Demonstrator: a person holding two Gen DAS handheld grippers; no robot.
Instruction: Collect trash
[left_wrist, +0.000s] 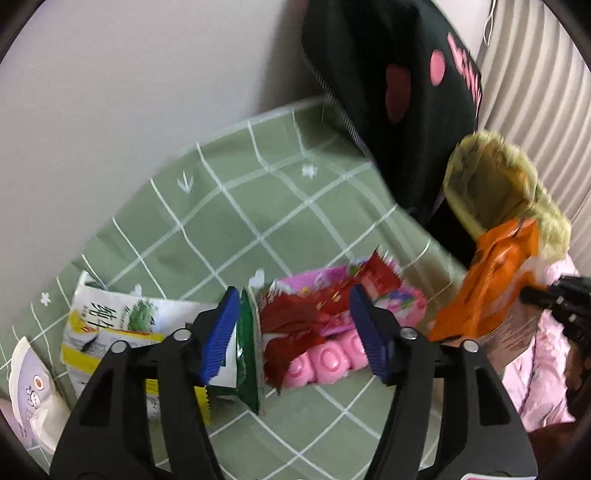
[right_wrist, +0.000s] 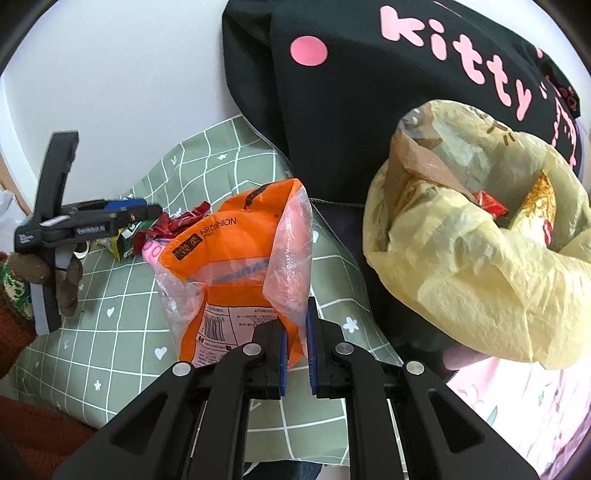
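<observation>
My left gripper (left_wrist: 295, 334) is open over a pile of trash on the green checked sheet (left_wrist: 236, 206): red wrappers (left_wrist: 295, 317), a pink blister pack (left_wrist: 325, 358) and a green packet (left_wrist: 247, 354) lie between its fingers. My right gripper (right_wrist: 296, 343) is shut on the lower edge of an orange and clear plastic bag (right_wrist: 236, 258), holding it upright; the bag also shows in the left wrist view (left_wrist: 487, 284). A yellow trash bag (right_wrist: 472, 236) stands open to the right, with wrappers inside. The left gripper shows in the right wrist view (right_wrist: 122, 214).
A white and yellow carton wrapper (left_wrist: 110, 332) and a pale packet (left_wrist: 29, 391) lie left of the pile. A black Kitty pillow (right_wrist: 369, 92) leans at the back. Pink fabric (right_wrist: 517, 406) lies at the right. A white wall (left_wrist: 110, 92) borders the bed.
</observation>
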